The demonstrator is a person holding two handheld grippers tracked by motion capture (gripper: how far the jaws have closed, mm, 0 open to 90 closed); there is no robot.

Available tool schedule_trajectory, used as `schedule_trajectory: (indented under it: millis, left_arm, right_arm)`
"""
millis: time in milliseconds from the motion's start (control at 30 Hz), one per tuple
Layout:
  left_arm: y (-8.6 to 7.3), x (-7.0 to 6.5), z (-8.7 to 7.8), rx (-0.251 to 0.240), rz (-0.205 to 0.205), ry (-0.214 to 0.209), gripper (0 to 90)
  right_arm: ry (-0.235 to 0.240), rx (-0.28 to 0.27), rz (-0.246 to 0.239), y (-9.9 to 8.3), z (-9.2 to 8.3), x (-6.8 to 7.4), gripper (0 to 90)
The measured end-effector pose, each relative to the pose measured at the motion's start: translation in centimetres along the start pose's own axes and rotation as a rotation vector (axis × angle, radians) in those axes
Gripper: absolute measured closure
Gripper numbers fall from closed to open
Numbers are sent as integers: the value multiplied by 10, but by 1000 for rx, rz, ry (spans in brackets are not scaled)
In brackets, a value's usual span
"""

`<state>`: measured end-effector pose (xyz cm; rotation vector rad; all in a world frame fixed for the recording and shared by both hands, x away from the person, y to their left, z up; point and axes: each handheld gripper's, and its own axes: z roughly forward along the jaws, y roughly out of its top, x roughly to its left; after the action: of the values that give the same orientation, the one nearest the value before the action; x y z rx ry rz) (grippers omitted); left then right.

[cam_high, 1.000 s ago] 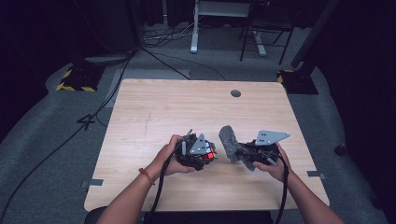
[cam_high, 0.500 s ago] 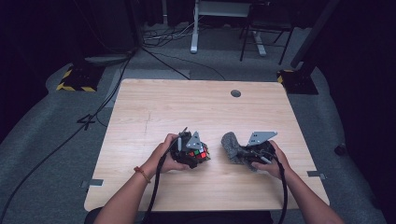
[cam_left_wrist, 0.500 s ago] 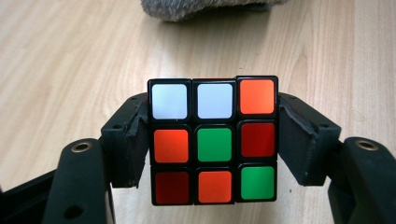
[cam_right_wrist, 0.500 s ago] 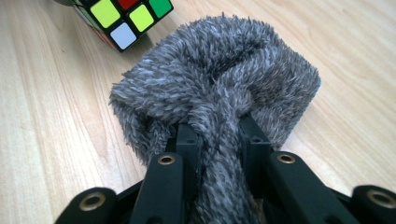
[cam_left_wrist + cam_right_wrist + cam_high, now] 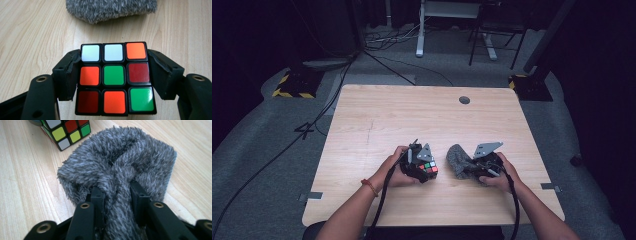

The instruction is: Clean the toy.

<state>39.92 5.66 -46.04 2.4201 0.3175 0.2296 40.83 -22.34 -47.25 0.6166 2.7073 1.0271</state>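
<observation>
**Cube and fuzzy cloth set down side by side**

Cube [image 5: 114, 78] sits on the table [image 5: 377, 120] between the pads of the left gripper [image 5: 422, 167]; the jaws have just been opening, yet in the left gripper view the pads [image 5: 71, 75] still look to touch its two sides, so it seems about to be let go. Just right of the cube lies a grey fuzzy cloth [image 5: 117, 162], bunched and resting on the wood. The right gripper [image 5: 472, 167] pinches a fold of it between narrow jaws that have likewise been opening. Both things lie near the table's front edge, close to the person's hands, probably so each can be released without dropping. The hole [image 5: 464, 100] in the table is well beyond the cube.
</observation>
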Motion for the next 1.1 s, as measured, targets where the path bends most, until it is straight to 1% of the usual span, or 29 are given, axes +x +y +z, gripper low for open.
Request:
schedule_trajectory:
  millis: [67, 100, 167, 200, 267, 300, 367, 433, 533, 633, 700, 767, 833, 867, 900, 967, 1033, 1100]
  left_arm:
    - [0, 0, 0, 0, 0, 0, 315]
    - [0, 0, 0, -4, -4, 3, 312]
    - [-1, 0, 0, -7, -6, 1, 308]
    - [-1, 0, 0, -8, -7, 7, 305]
    - [-1, -1, -2, -27, -10, 13, 292]
    - [-1, -1, -2, -27, -10, 13, 286]
    - [0, -2, -8, -50, -2, 29, 257]
    - [1, -3, -13, -60, -2, 52, 251]
    - [-1, -4, -19, -73, -1, 67, 235]
    - [-2, -4, -22, -68, -4, 80, 216]
    - [-3, -4, -22, -77, -21, 74, 214]
    - [-3, -4, -23, -75, -24, 76, 207]
    - [-3, -4, -24, -71, -30, 71, 179]
    - [-4, -5, -23, -59, -25, 68, 172]
    - [-4, -5, -23, -53, -25, 72, 173]
    - [-5, -5, -25, -50, -30, 65, 163]
    - [-6, -7, -27, -42, -37, 78, 162]
    - [-7, -8, -28, -35, -38, 73, 161]
  right_arm:
    - [2, 1, -1, -1, 1, 0, 683]
    - [8, 8, 5, -2, 4, 1, 661]
    - [13, 14, 7, -2, 6, 1, 644]
    - [12, 16, 6, -2, 6, 2, 634]
    - [11, 16, 2, -1, 6, 2, 609]
    - [11, 16, 2, -1, 6, 2, 609]
    - [5, 7, -1, 0, 2, 2, 578]
    - [3, -9, 4, 1, -2, 1, 560]
    - [-6, -15, -1, 3, -6, 2, 524]
    - [-21, -16, -8, 4, -8, 2, 485]
    - [-14, -20, -4, 5, -8, 3, 454]
    - [-19, -19, 4, 5, -8, 3, 403]
    - [-12, -27, 6, 6, -8, 4, 389]
    - [-11, -30, 5, 6, -9, 5, 350]
    - [-12, -29, 1, 7, -9, 5, 337]
    - [-8, -24, -2, 8, -9, 7, 306]
    - [-10, -29, -6, 8, -9, 8, 288]
    - [-8, -28, -20, 10, -10, 10, 263]
